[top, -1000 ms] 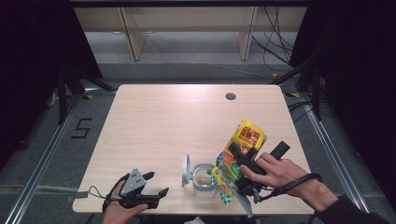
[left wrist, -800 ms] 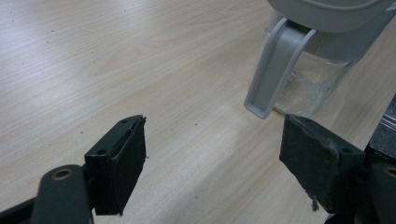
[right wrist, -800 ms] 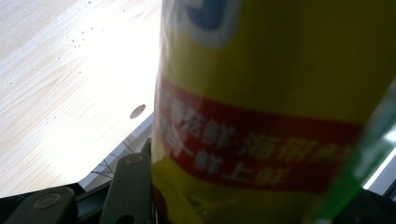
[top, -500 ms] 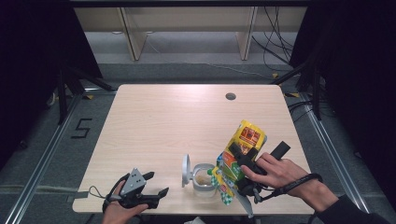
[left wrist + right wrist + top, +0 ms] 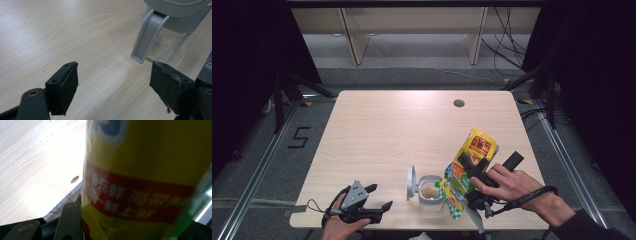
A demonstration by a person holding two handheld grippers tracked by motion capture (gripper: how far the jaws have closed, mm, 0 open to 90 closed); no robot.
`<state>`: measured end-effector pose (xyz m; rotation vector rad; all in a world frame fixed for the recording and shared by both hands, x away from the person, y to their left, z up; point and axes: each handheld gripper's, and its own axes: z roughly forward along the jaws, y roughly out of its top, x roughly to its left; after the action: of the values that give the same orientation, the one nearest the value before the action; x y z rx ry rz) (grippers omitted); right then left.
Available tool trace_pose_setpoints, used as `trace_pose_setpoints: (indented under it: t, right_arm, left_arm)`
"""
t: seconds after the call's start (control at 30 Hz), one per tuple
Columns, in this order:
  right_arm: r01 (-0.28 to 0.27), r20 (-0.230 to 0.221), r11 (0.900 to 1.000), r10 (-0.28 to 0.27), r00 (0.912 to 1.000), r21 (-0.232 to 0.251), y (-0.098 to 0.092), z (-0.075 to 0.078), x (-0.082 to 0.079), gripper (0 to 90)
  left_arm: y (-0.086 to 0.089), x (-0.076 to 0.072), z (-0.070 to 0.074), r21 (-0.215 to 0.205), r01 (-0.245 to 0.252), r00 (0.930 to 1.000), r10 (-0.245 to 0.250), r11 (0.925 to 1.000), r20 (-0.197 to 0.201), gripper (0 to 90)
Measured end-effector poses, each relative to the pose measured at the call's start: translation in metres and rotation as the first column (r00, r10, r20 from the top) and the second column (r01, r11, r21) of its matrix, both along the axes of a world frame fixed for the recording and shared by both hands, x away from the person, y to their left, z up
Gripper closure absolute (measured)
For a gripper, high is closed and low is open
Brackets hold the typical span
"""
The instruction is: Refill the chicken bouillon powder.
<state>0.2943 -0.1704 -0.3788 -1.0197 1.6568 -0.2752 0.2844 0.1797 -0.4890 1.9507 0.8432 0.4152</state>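
Two claws: right clamps yellow bag over jar; left gapes nearby

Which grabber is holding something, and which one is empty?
The right gripper clamps the yellow bag. The left gripper is empty, jaws apart.

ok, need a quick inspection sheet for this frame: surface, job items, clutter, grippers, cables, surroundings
Surface: light wood table, round hole near the far edge.
Job's things: yellow snack bag tilted over a clear jar with its grey lid flipped open; pale powder inside.
Clutter: nothing seen.
Grippers: right gripper shut on the bag; left gripper open, resting at the near edge.
Cables: one trails from each gripper; more on the floor beyond the table.
Surroundings: grey floor, a "5" mark, dark curtains.
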Motion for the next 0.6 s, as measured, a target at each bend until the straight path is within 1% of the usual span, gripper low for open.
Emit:
trace_pose_setpoints:
  t: [0.03, 0.07, 0.17, 0.23, 0.27, 0.37, 0.4, 0.43, 0.47, 0.57, 0.6]
  right_arm:
    - [-0.002, 0.002, 1.0, 0.002, 1.0, -0.003, 0.0, 0.0003, -0.0001, 55.1]
    - [0.003, 0.0, 1.0, -0.003, 1.0, 0.001, -0.0001, 0.0005, 0.0, 55.1]
    - [-0.003, 0.003, 1.0, 0.003, 1.0, -0.008, 0.0003, 0.001, 0.0003, 55.1]
    - [0.002, 0.004, 1.0, -0.002, 1.0, -0.003, 0.0, 0.0008, 0.0001, 55.2]
    - [0.0, -0.001, 1.0, 0.0, 1.0, -0.01, 0.0005, 0.0013, 0.0004, 55.2]
    - [-0.005, 0.004, 1.0, 0.005, 1.0, -0.011, 0.0005, 0.0015, 0.0005, 55.2]
    - [-0.017, 0.007, 1.0, 0.017, 0.9998, -0.018, 0.0012, 0.0019, 0.0007, 55.2]
    - [-0.015, 0.007, 1.0, 0.016, 0.9999, -0.017, 0.0012, 0.002, 0.0008, 55.2]
    - [-0.004, 0.007, 1.0, 0.004, 1.0, -0.006, 0.0003, 0.0018, 0.0004, 55.3]
    - [-0.006, 0.006, 1.0, 0.006, 1.0, -0.004, 0.0003, 0.0022, 0.0005, 55.3]
    - [-0.008, 0.008, 1.0, 0.008, 0.9999, -0.003, 0.0001, 0.002, 0.0004, 55.3]
  left_arm:
    - [0.0009, 0.0002, 0.0004, 0.013, 0.005, 1.0, -0.005, 0.9999, 0.0, 22.0]
    - [0.0007, 0.0001, 0.0003, 0.009, 0.003, 1.0, -0.003, 1.0, 0.0, 22.0]
    - [0.0009, 0.0001, 0.0003, 0.008, 0.001, 1.0, -0.001, 1.0, -0.002, 21.8]
    - [0.0009, 0.0001, 0.0004, 0.009, 0.002, 1.0, -0.002, 1.0, -0.002, 21.7]
    - [-0.0007, -0.0002, -0.0002, -0.013, -0.005, 1.0, 0.005, 0.9999, -0.002, 21.8]
    - [-0.0005, -0.0002, -0.0002, -0.01, -0.004, 1.0, 0.004, 0.9999, -0.002, 21.7]
    - [0.0011, 0.0002, 0.0004, 0.011, 0.004, 1.0, -0.004, 0.9999, -0.001, 21.7]
    - [0.0009, 0.0002, 0.0004, 0.009, 0.002, 1.0, -0.002, 1.0, -0.002, 21.7]
    - [0.0009, 0.0002, 0.0003, 0.009, 0.002, 1.0, -0.002, 1.0, -0.002, 21.7]
    - [0.0008, 0.0002, 0.0004, 0.009, 0.003, 1.0, -0.003, 1.0, -0.002, 21.7]
    - [-0.0006, -0.0002, -0.0002, -0.011, -0.005, 1.0, 0.005, 0.9999, -0.002, 21.7]
